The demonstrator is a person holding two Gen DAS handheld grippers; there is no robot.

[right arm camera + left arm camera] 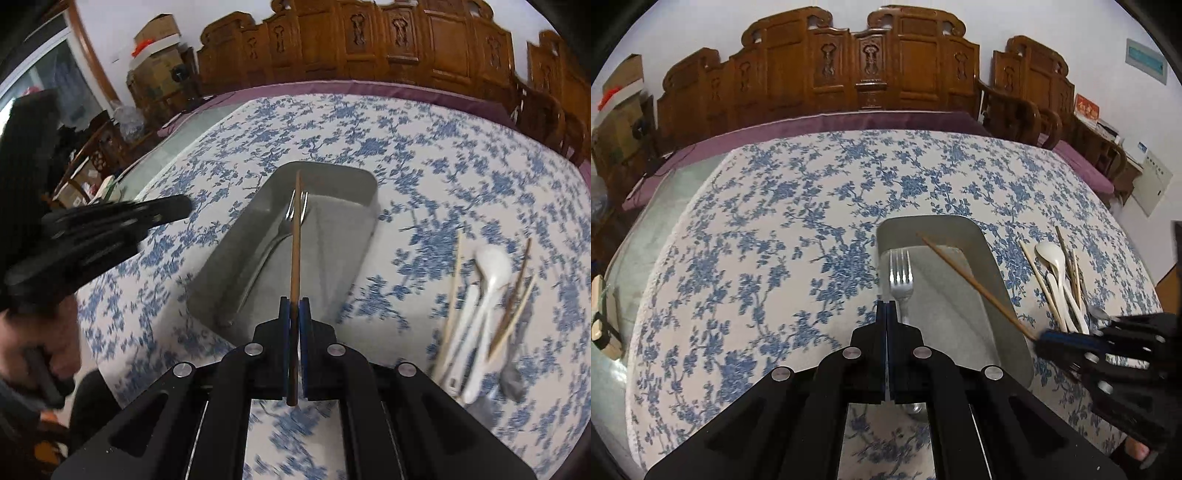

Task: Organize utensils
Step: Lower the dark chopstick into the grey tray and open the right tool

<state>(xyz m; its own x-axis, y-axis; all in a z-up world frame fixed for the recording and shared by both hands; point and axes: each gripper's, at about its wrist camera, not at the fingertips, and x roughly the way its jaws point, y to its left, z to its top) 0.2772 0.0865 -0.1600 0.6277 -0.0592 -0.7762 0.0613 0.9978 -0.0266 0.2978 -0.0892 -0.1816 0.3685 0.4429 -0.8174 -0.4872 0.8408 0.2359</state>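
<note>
A grey metal tray point(990, 258) point(332, 181) sits on the blue-flowered tablecloth with a steel fork point(900, 280) point(295, 210) lying in it. My right gripper point(294, 304) point(1039, 338) is shut on a brown chopstick point(295, 240) point(971, 282) and holds it slanting over the tray. My left gripper point(887, 308) point(181, 208) is shut and empty, just above the tray's near left edge, close to the fork's handle. A pile of white spoons point(1056, 273) point(487, 280), pale and brown chopsticks point(1039, 280) point(517, 291) and a metal utensil lies right of the tray.
Carved wooden chairs point(849, 74) stand behind the table. A purple cloth point(812, 123) edges the far side. Cardboard boxes point(155, 48) stand at the far left. A small wooden item point(602, 317) lies on the glass at the table's left.
</note>
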